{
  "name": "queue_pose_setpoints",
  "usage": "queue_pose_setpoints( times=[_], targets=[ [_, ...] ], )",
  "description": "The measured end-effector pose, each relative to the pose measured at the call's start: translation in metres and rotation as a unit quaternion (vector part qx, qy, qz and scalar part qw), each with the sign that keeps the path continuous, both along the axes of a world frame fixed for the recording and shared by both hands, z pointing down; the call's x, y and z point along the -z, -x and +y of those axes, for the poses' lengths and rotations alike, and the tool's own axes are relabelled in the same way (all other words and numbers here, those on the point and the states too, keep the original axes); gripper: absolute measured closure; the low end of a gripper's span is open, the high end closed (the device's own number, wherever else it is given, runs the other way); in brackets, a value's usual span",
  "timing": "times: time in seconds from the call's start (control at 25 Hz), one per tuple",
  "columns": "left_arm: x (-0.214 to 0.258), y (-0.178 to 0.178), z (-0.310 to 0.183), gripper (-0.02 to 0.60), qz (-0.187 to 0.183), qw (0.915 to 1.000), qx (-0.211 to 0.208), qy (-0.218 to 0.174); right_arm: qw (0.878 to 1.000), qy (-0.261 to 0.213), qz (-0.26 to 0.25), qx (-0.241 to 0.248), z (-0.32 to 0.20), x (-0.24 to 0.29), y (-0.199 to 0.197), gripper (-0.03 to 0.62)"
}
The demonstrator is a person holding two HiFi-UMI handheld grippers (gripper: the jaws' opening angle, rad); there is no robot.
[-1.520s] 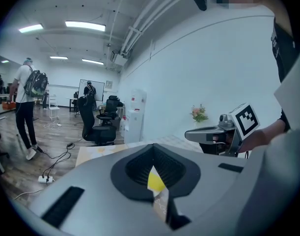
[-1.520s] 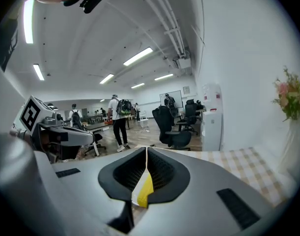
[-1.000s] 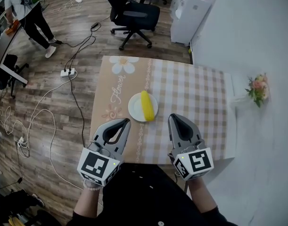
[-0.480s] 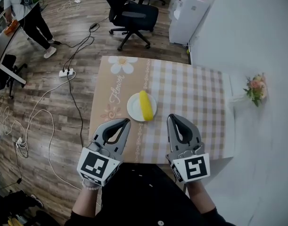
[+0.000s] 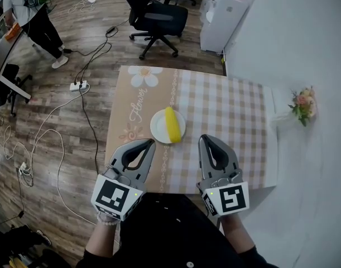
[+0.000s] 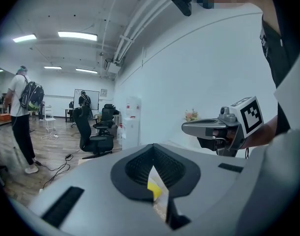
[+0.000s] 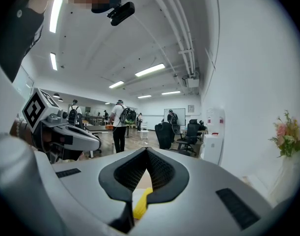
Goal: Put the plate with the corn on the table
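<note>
A white plate [image 5: 168, 126] with a yellow corn cob [image 5: 171, 124] on it rests on the table [image 5: 231, 110], on its left half. My left gripper [image 5: 148, 144] hovers near the table's front edge, just short and left of the plate, shut and empty. My right gripper [image 5: 205, 139] sits beside it to the plate's right, also shut with nothing held. In the left gripper view the corn [image 6: 154, 191] shows through the hole behind the closed tips [image 6: 153, 146]. The right gripper view shows the corn [image 7: 141, 203] the same way below its tips [image 7: 147, 150].
A black office chair [image 5: 156, 15] and a white cabinet [image 5: 223, 15] stand beyond the table's far edge. A white wall with a flower bunch [image 5: 304, 105] borders the right side. Cables and a power strip [image 5: 81, 85] lie on the floor at left, near a standing person [image 5: 33, 21].
The right gripper has rolled slightly about its own axis. The left gripper, plate and corn have stayed where they were.
</note>
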State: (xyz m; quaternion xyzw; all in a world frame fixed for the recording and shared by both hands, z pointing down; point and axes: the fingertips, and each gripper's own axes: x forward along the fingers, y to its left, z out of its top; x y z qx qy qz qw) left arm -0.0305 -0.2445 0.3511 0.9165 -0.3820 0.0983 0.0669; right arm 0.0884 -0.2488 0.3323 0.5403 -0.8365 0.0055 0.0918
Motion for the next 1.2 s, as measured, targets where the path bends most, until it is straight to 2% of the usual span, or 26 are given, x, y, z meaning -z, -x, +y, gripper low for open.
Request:
queue_pose_setpoints(
  times=[0.08, 0.28, 0.48, 0.64, 0.8, 1.0, 1.2],
  targets=[
    [0.0, 0.001, -0.001, 0.568, -0.003, 0.9999, -0.004, -0.012, 1.0, 0.0, 0.0, 0.001, 0.0, 0.001, 0.001, 0.554],
    [0.002, 0.005, -0.007, 0.568, -0.001, 0.9999, 0.013, -0.009, 1.0, 0.001, 0.002, 0.002, -0.001, 0.001, 0.002, 0.554],
    [0.005, 0.0, -0.004, 0.568, 0.013, 0.9998, 0.01, 0.014, 1.0, 0.002, 0.005, 0.001, -0.001, 0.002, 0.0, 0.554],
    [0.001, 0.003, -0.006, 0.568, 0.009, 0.9998, 0.0, -0.02, 1.0, 0.005, 0.007, -0.001, -0.001, 0.0, 0.0, 0.554],
    [0.001, 0.003, -0.007, 0.568, 0.015, 0.9998, 0.015, 0.006, 1.0, 0.01, 0.007, 0.0, 0.0, -0.004, 0.001, 0.554],
    [-0.002, 0.006, -0.009, 0.568, 0.014, 0.9998, 0.013, 0.0, 1.0, 0.012, 0.007, 0.002, -0.001, -0.006, 0.004, 0.554],
    [-0.002, 0.011, -0.023, 0.568, 0.011, 0.9992, 0.022, -0.032, 1.0, 0.003, 0.013, 0.007, -0.01, -0.006, 0.004, 0.554]
  ],
)
